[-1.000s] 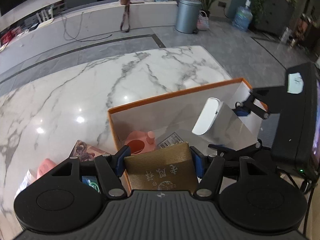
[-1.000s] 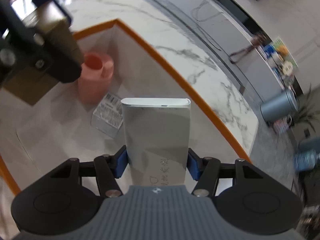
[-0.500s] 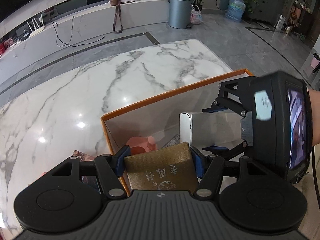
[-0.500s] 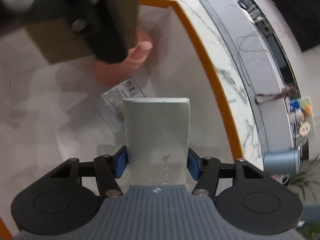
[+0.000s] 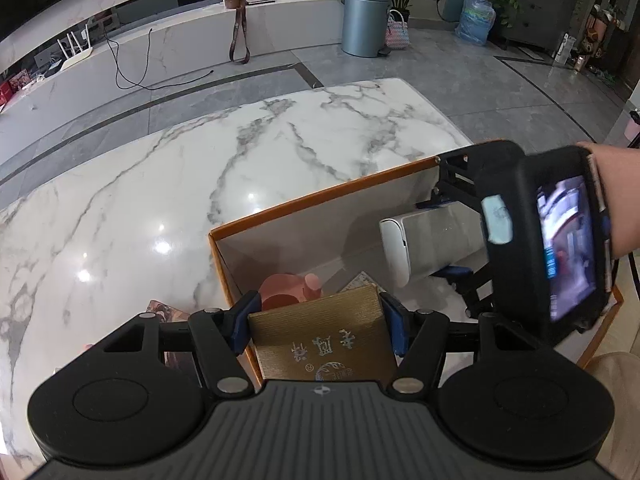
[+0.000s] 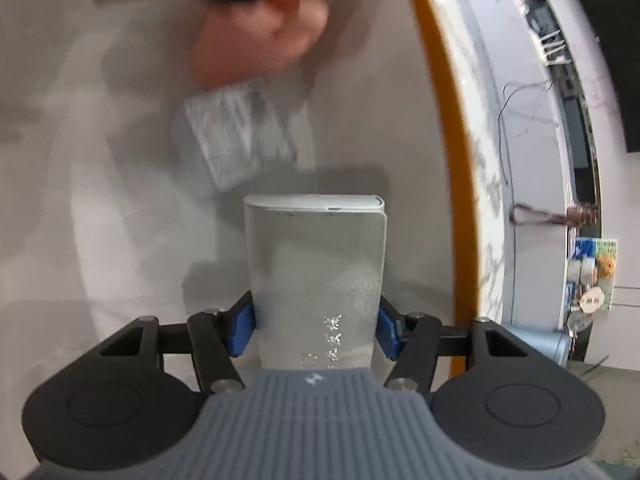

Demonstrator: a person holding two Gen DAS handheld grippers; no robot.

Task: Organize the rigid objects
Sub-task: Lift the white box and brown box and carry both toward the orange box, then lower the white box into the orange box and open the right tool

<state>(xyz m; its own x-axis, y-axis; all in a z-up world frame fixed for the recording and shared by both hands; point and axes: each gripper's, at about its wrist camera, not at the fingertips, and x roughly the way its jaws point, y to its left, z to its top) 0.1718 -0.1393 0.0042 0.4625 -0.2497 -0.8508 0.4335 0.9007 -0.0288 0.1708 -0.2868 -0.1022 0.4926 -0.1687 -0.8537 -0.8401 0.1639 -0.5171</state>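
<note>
Overhead lights are glaring in small white spots off the marble bench (image 5: 168, 184) beyond the left fingers (image 5: 245, 320). Everything ahead of the right fingers (image 6: 242, 330) is smearing into motion blur; edges are bowing.

One orange-rimmed box (image 5: 320, 200) sits on one marble table (image 5: 160, 184). Inside it are one pink cup (image 5: 282, 290) and one small barcoded packet (image 6: 236, 132), at the cup's four o'clock. Two more boxes are off the surface: one gold (image 5: 324, 336) and one silver (image 6: 316, 276). One printed card (image 5: 166, 312) lies at the big box's eight o'clock.
</note>
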